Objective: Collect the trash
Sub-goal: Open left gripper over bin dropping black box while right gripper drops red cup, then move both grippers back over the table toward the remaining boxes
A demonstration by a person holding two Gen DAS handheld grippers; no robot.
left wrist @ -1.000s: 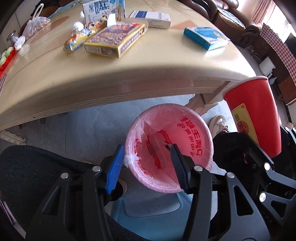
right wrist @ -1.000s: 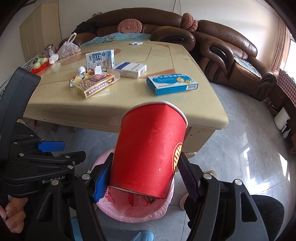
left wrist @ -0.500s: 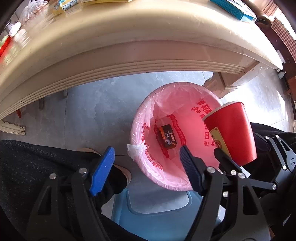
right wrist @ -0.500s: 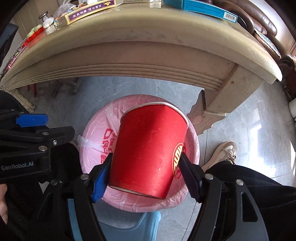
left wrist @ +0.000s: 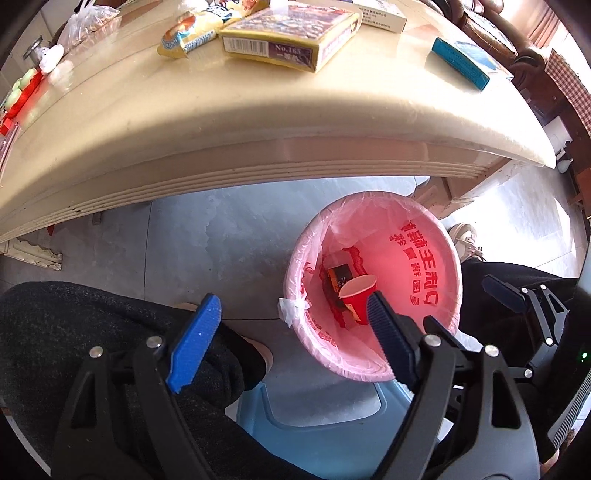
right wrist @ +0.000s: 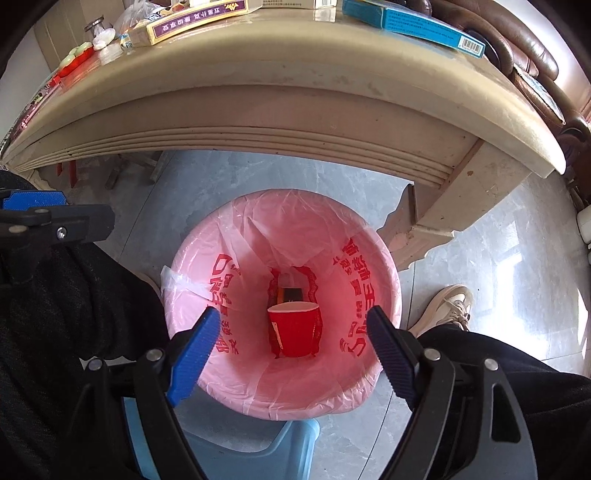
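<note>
A bin lined with a pink bag (right wrist: 373, 266) (left wrist: 439, 240) stands on the floor below the table edge. At its bottom lies the red paper cup (right wrist: 293, 326) (left wrist: 358, 295), beside a small dark box (right wrist: 291, 293) (left wrist: 340, 277). My right gripper (right wrist: 293, 350) hangs straight above the bin mouth, its jaws opening, with nothing pressed between the pads; the cup lies far below them. My left gripper (left wrist: 291, 339) points down over the bin's left rim and the person's knee, jaws opening and empty.
The beige table (left wrist: 258, 122) overhangs the bin, carrying a purple and yellow box (left wrist: 288, 37), a snack packet (left wrist: 188, 35), a white box, a blue box (left wrist: 465, 61) and a plastic bag. A blue stool (left wrist: 325, 424) and the person's legs and shoe (right wrist: 447, 306) crowd the bin.
The right gripper lowered the red cup to the bin, then spread its jaws; the cup dropped to the bottom. The left gripper's jaws widened and it shifted left of the bin.
</note>
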